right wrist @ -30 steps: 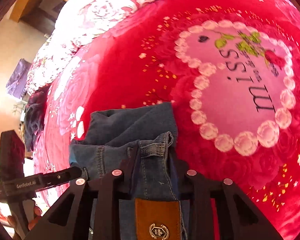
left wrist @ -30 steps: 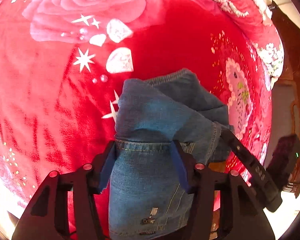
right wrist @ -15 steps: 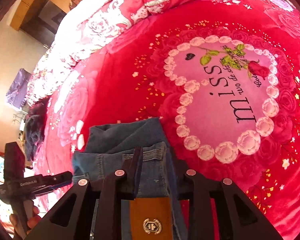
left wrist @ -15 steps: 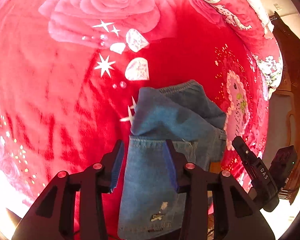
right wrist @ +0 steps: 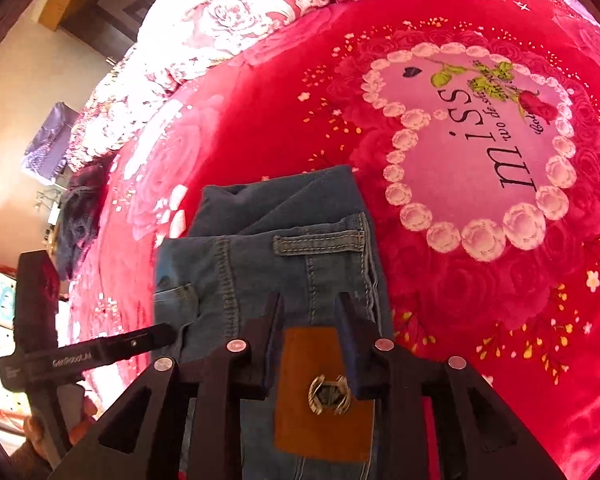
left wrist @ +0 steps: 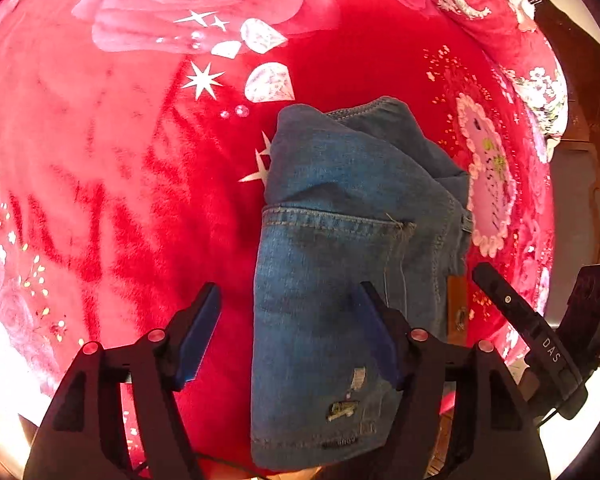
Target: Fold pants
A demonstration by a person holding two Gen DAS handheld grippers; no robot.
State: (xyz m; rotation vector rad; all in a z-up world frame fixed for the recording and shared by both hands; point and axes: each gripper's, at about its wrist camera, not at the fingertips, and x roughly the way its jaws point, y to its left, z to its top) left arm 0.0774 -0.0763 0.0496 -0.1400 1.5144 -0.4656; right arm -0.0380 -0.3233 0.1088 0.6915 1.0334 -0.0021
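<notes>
**Ana:** Both pairs of jaws had just been opening. The left gripper [left wrist: 288, 332] had clamped the near hem of the folded blue denim pants [left wrist: 340, 264] a second earlier; now its jaws stood wide, the left pad clear over the red plush rose-print blanket [left wrist: 120, 200], the right one over the denim without pressing it.

**Ben:** And the right gripper [right wrist: 310, 320]?

**Ana:** Its jaws stood narrowly apart, straddling the waistband by the brown leather patch [right wrist: 320, 392]. Denim lay between them, but the pads no longer pinched it, as far as I could judge.

**Ben:** Where did the pants lie?

**Ana:** Flat on the blanketed bed as a compact stack, waistband nearest the right gripper, a darker folded layer poking out at the far end, just beside the pink heart with white roses [right wrist: 480, 152].

**Ben:** So the fold looked laid down?

**Ana:** I'd say so. To finish well, both hands should have lifted straight away from the cloth, so no pad snagged the top layer and dragged it. That uneven far edge might then have wanted squaring
</notes>
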